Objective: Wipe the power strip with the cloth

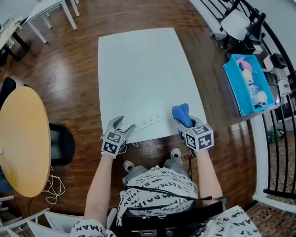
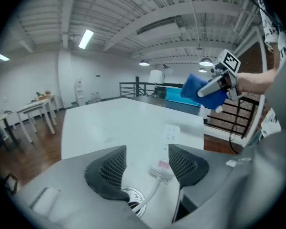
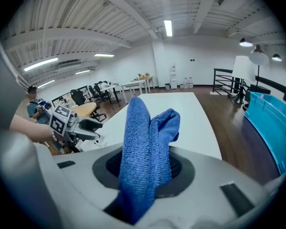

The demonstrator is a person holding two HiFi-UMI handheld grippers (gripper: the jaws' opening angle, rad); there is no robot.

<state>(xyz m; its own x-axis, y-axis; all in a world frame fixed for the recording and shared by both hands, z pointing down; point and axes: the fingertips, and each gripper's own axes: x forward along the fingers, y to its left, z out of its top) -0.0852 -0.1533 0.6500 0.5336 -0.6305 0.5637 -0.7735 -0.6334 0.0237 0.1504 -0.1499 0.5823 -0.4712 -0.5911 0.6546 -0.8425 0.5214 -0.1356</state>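
Right tongs [image 1: 184, 124] clamped on blue cloth [image 3: 143, 142]; left tongs [image 1: 126, 125] apart, power strip [image 2: 169, 137] just ahead.

No legible text; only distorted letter print repeats across the person's clothes [image 1: 158, 189].

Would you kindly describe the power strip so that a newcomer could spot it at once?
Start at the large white table on the wooden floor and go to its near edge. There, between the left tool and the right tool with its blue cloth, lies the power strip: a slim white bar, flat on the table, with a cord trailing from the end nearer the left tool.
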